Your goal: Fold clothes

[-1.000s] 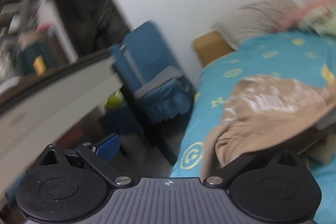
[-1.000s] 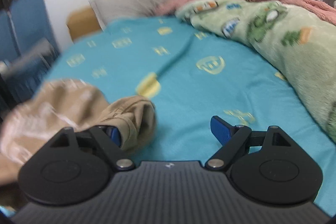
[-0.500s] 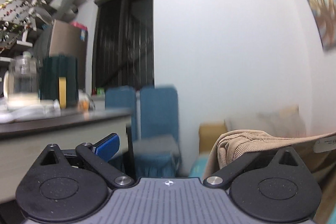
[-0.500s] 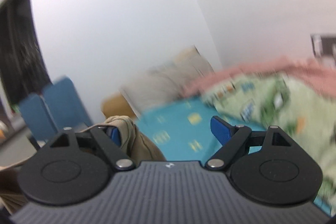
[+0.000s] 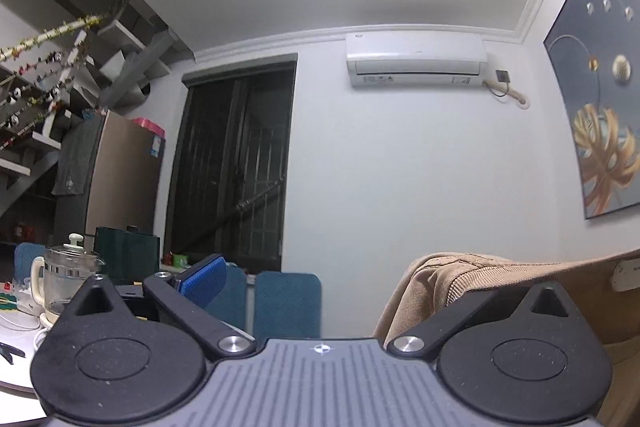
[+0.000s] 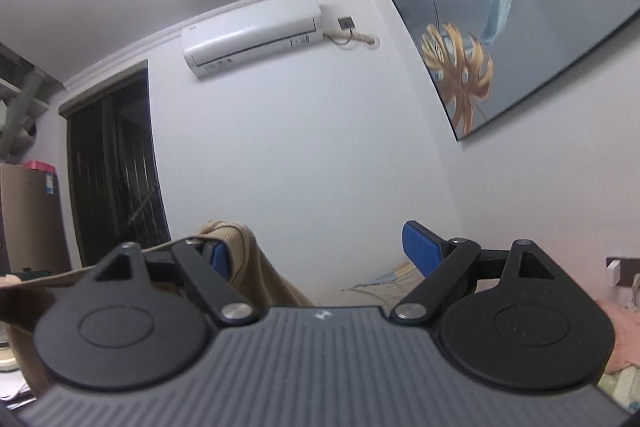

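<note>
A tan knit garment (image 5: 480,279) hangs in the air, stretched between my two grippers. In the left wrist view it is draped over the right finger, which it hides; the left blue pad (image 5: 202,277) stands bare and far from it. My left gripper (image 5: 320,283) is open. In the right wrist view the garment (image 6: 256,267) is draped over the left blue pad (image 6: 218,255); the right pad (image 6: 422,253) is bare. My right gripper (image 6: 320,255) is open. Both grippers point up at the far wall.
An air conditioner (image 5: 416,61) and a dark window (image 5: 236,163) are on the far wall, a painting (image 6: 520,11) on the right wall. A table with a glass kettle (image 5: 64,283) stands left, blue chairs (image 5: 286,305) behind. Pillows (image 6: 384,283) show low.
Both grippers have swung up from the bed to face the wall and ceiling, lifting the tan garment with them. The teal sheet has dropped out of view.
</note>
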The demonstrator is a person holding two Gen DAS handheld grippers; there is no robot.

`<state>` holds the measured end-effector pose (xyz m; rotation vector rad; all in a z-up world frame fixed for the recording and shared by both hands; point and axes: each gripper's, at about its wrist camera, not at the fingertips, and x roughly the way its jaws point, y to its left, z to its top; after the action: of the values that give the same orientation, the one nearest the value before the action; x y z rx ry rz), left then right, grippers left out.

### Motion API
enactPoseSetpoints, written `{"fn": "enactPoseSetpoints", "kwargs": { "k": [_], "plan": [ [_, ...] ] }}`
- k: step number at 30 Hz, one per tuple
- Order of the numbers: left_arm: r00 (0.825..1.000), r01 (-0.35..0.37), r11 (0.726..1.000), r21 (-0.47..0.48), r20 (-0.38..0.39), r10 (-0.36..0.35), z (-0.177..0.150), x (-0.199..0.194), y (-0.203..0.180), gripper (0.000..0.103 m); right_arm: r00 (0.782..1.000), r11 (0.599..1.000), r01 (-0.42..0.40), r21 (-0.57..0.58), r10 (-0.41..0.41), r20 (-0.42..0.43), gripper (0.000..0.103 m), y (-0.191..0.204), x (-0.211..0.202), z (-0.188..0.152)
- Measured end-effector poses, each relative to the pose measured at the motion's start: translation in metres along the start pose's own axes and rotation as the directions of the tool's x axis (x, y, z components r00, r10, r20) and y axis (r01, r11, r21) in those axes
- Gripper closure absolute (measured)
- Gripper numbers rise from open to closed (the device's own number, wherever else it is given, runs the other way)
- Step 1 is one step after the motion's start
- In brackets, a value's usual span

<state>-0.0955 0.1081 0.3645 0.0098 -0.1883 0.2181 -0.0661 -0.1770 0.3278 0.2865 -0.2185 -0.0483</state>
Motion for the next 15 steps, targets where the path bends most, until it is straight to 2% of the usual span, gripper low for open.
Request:
{"fn": "enactPoseSetpoints", "kwargs": {
  "k": [3,8,15],
  "plan": [
    [0.999,0.018,1.000,0.000,-0.051,-0.017,0.015,-0.009,-0.002,0.000,1.000,0.995,0.027,-0.092,-0.026,0.016,0.016,0.002,-0.007,0.010],
    [0.993,0.025,0.999,0.024,-0.113,-0.022,0.001,0.036,-0.015,0.000,0.998,0.986,0.046,-0.158,-0.054,-0.044,0.016,0.000,0.031,-0.006],
    [0.977,0.006,0.999,0.051,-0.215,0.005,-0.076,0.182,-0.055,0.000,0.979,0.983,0.073,-0.171,-0.103,-0.174,0.016,-0.016,0.156,-0.073]
  ]
}}
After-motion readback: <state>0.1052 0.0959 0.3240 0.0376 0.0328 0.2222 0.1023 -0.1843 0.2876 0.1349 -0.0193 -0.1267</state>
